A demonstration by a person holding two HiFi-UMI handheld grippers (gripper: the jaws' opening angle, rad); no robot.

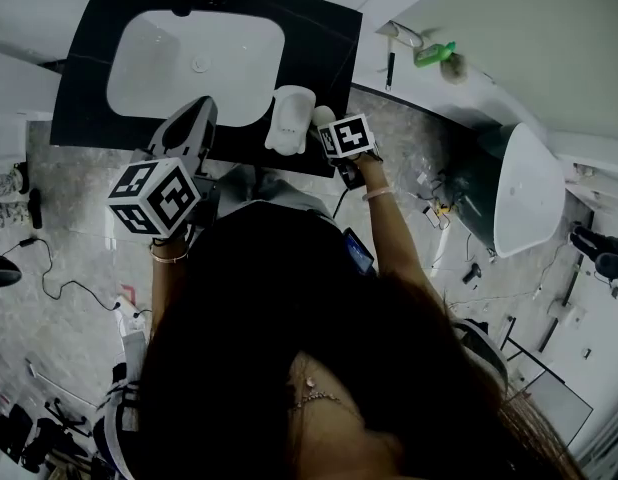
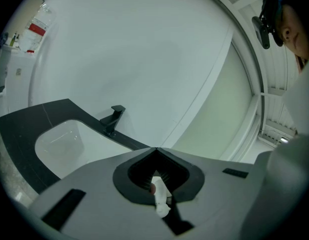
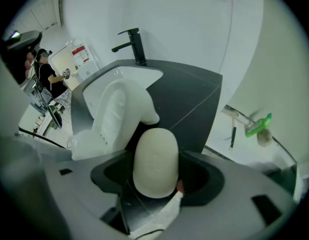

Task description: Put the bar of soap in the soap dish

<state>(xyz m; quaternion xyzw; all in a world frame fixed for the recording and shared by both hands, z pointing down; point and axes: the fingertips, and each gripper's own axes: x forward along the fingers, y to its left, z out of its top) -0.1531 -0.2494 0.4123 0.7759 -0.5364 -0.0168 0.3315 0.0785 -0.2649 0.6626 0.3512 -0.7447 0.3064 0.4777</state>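
Note:
A cream oval bar of soap lies on the black countertop, just right of the white soap dish. My right gripper points steeply down over the bar. Its jaws stand wide on either side of the soap, with dark gaps between pads and bar. In the head view the soap sits beside the dish at the counter's front edge, under my right gripper. My left gripper hovers over the sink's front rim. Its jaws meet at the tips with nothing between them.
A white sink basin is set in the counter, with a black tap behind it. A green brush hangs at the right wall. A white tub and cables lie on the floor. A person stands far left.

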